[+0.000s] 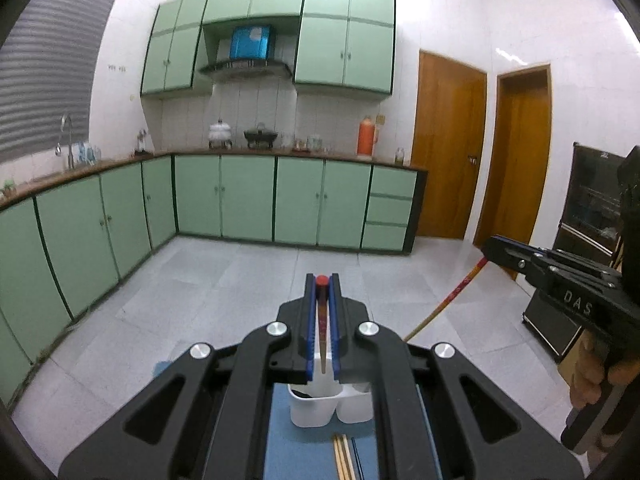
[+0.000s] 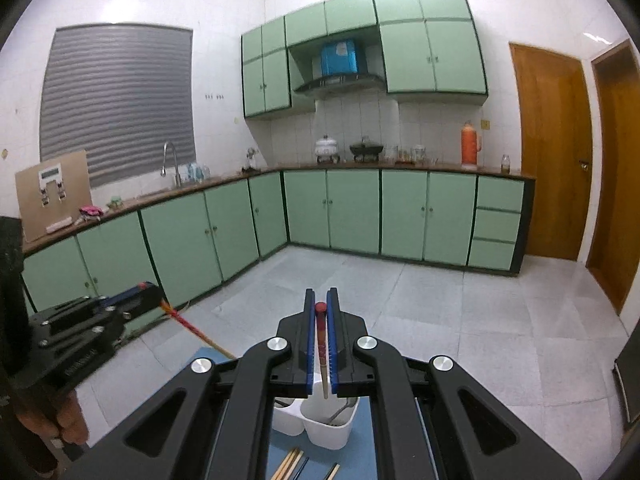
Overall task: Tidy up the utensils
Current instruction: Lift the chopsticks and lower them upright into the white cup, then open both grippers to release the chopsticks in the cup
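Observation:
My left gripper (image 1: pixel 322 279) is shut on a red-tipped chopstick (image 1: pixel 322 320) that lies lengthwise between its blue pads, held in the air. Below it stands a white two-compartment utensil holder (image 1: pixel 316 410) on a blue mat (image 1: pixel 304 452). Several loose chopsticks (image 1: pixel 343 456) lie on the mat in front of the holder. My right gripper (image 2: pixel 320 295) is shut on a second red-tipped chopstick (image 2: pixel 321 344) above the same holder (image 2: pixel 326 428), which has a spoon handle (image 2: pixel 340 412) in it. Each gripper also shows at the edge of the other's view: the right gripper (image 1: pixel 487 249) and the left gripper (image 2: pixel 155 291).
Green base cabinets (image 1: pixel 240 200) under a counter run along the far and left walls, across a tiled floor (image 1: pixel 224 288). Wooden doors (image 1: pixel 448 148) are at the right, and a black appliance (image 1: pixel 588 208) stands near the right gripper. A person's hand (image 1: pixel 592 376) grips the right handle.

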Demonstrator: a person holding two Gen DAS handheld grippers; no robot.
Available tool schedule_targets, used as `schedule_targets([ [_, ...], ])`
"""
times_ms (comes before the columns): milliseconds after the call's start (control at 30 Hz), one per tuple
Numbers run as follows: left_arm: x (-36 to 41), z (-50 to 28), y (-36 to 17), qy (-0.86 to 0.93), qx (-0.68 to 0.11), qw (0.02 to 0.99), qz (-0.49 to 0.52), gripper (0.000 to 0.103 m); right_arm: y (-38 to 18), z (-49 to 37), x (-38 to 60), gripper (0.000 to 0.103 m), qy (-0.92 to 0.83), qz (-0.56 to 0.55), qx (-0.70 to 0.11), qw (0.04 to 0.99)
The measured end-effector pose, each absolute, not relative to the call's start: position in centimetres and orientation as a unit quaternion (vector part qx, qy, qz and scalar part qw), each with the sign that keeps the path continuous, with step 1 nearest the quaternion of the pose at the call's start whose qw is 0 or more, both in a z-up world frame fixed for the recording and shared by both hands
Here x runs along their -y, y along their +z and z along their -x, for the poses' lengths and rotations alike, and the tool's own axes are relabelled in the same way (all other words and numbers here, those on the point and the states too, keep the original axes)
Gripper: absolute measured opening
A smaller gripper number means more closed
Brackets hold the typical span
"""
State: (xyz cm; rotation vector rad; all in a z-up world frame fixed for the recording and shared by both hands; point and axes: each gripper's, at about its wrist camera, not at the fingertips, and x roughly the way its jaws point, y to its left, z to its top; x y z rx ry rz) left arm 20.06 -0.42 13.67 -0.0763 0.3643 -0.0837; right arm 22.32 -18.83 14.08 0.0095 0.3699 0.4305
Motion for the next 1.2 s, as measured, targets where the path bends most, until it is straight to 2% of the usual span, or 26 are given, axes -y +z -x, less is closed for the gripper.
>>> schedule_targets([
  [500,0.5,-26.8,7.7,-0.046,-0.261,0.964,0.029,0.007,6.5,-27.2,16.9,0.006,0.224,-0.005,-0.279,0.934],
  [533,0.3,-26.9,7.6,-0.046,-0.262,0.964,0.029,0.009,6.3,-27.2,17.0,0.007,0.223,-0.006,-0.28,0.934],
  [600,0.0,-26.6,7.3,-0.045,-0.262,0.964,0.03,0.022,6.1,-27.0,17.4,0.01,0.226,-0.011,-0.282,0.932],
  [633,-0.2,-26.5,7.3,-0.044,-0.261,0.964,0.03,0.025,6.1,-26.8,17.5,0.012,0.224,-0.013,-0.28,0.933],
  [733,-0.4,-25.6,7.4,-0.047,-0.253,0.966,0.035,0.031,6.3,-26.1,18.5,0.023,0.218,-0.023,-0.27,0.937],
  [800,-0.7,-24.3,7.6,-0.044,-0.24,0.969,0.038,0.044,6.5,-25.1,19.2,0.038,0.206,-0.027,-0.259,0.943],
  [933,-0.8,-21.5,7.5,-0.038,-0.226,0.973,0.04,0.054,6.4,-22.3,20.7,0.054,0.182,-0.04,-0.236,0.954],
  [1000,-0.9,-19.6,7.0,-0.028,-0.217,0.975,0.036,0.065,5.9,-20.9,21.2,0.068,0.169,-0.043,-0.23,0.958],
  [1067,-0.7,-17.9,6.1,-0.023,-0.214,0.976,0.034,0.073,5.1,-19.1,21.7,0.077,0.156,-0.044,-0.221,0.962],
  [1200,-0.8,-14.9,2.9,-0.019,-0.235,0.971,0.03,0.085,1.6,-15.5,22.7,0.089,0.138,-0.06,-0.234,0.96],
])
